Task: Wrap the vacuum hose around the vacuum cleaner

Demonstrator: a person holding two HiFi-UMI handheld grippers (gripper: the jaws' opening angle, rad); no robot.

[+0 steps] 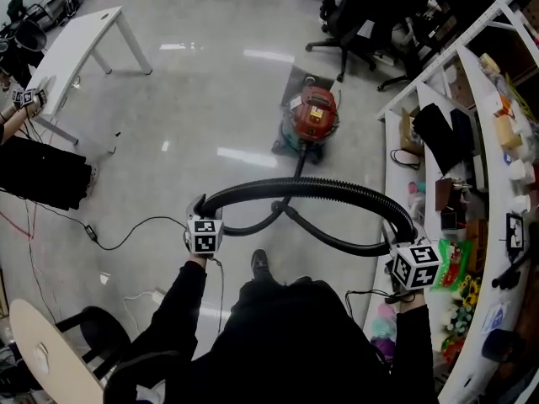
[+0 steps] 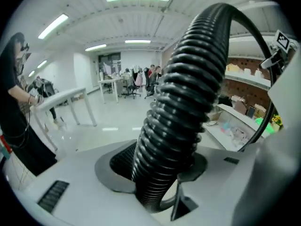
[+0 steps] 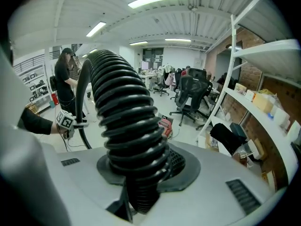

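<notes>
The red vacuum cleaner (image 1: 313, 114) stands on the floor ahead of me. Its black ribbed hose (image 1: 312, 185) leaves the machine, crosses itself on the floor and rises in an arch between my hands. My left gripper (image 1: 202, 207) is shut on the arch's left end; in the left gripper view the hose (image 2: 188, 79) climbs out from between the pads of that gripper (image 2: 157, 173). My right gripper (image 1: 404, 232) is shut on the right end. In the right gripper view the hose (image 3: 124, 112) stands up from that gripper (image 3: 138, 173) and bends left toward the other hand.
A white table (image 1: 84, 40) stands at the far left, black office chairs (image 1: 354, 15) at the back. White shelving (image 1: 497, 141) loaded with goods runs down the right side. Cables (image 1: 126, 234) trail over the floor at left. A person (image 3: 63, 79) stands near that table.
</notes>
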